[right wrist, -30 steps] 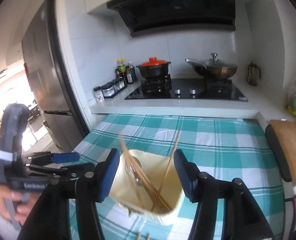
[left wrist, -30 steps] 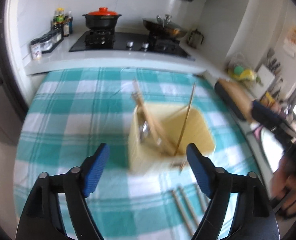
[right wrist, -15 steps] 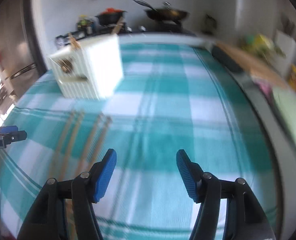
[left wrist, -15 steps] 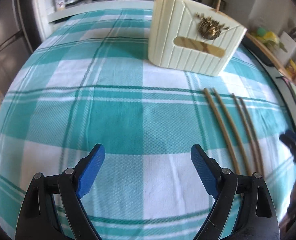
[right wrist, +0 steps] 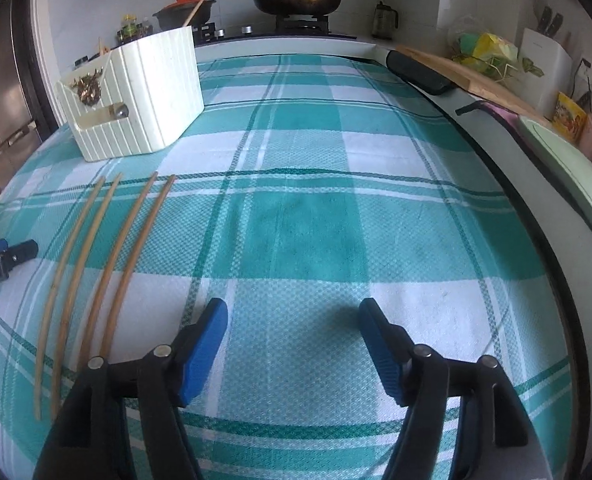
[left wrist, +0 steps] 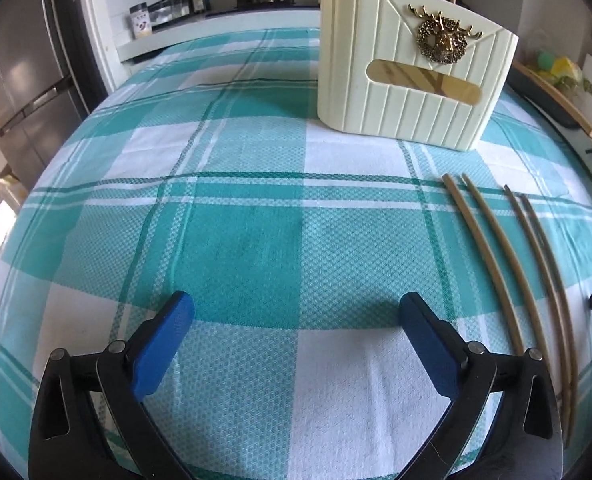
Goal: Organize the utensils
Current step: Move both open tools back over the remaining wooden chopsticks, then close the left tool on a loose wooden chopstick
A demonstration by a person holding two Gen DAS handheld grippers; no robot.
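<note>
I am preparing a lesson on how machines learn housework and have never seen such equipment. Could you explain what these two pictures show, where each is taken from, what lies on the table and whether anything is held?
There is no robot here: a person holds a two-finger clamp in each hand, each with a wide-angle camera looking along its blue fingers. One picture looks past the left gripper, the other past the right gripper. Both have just been opening and hold nothing. On the checked tablecloth lie four chopsticks, side by side, and a cream utensil holder stands upright beyond them, with more sticks poking out.
</note>
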